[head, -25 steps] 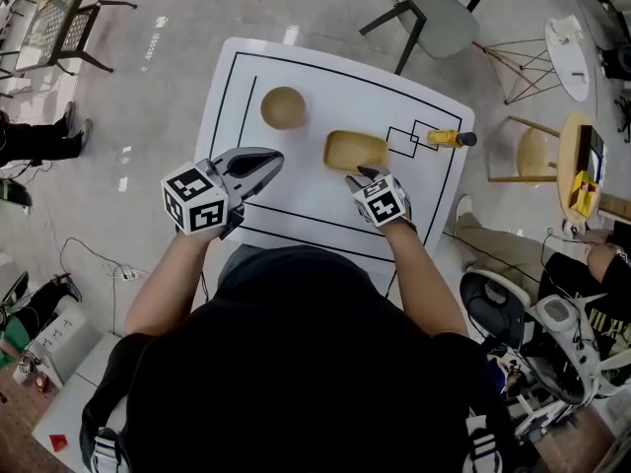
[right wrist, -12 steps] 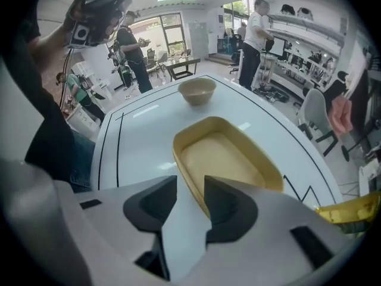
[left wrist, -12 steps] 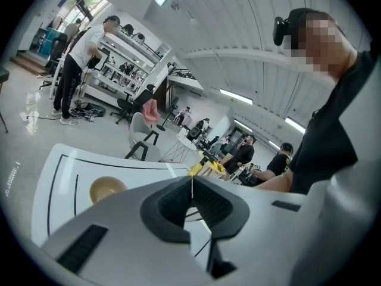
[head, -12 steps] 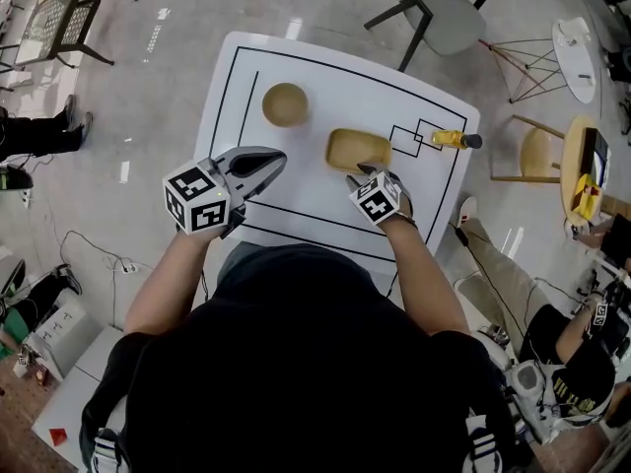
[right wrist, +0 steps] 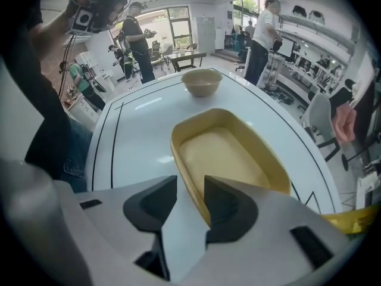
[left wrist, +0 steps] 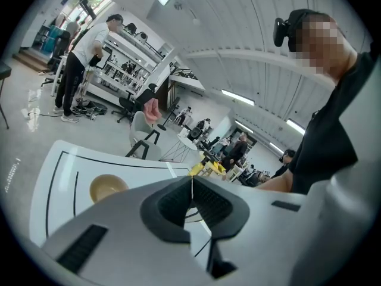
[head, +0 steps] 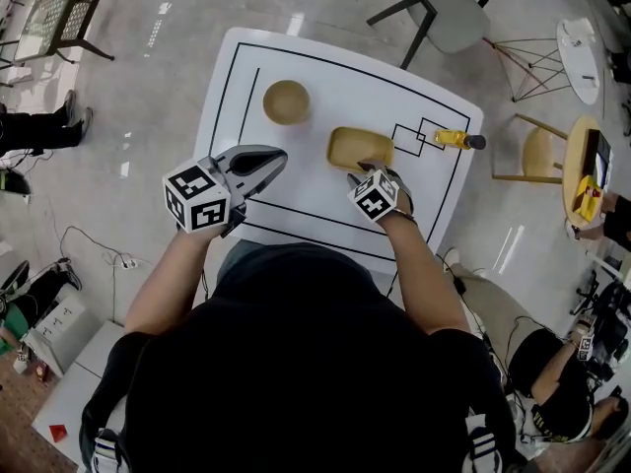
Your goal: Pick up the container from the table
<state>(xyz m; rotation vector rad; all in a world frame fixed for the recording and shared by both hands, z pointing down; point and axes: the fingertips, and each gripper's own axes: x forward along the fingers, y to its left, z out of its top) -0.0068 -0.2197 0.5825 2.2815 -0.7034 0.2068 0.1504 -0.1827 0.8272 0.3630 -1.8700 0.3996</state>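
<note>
Right tool (right wrist: pixel 190 190) spread astride container (right wrist: pixel 229 154) rim at 6 o'clock (not yet lifted); left tool (left wrist: pixel 191 186) pressed together, idle.

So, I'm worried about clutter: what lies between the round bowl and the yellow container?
Nothing: only bare white table separates the bowl from the container, shown in the head view and right gripper view.
</note>
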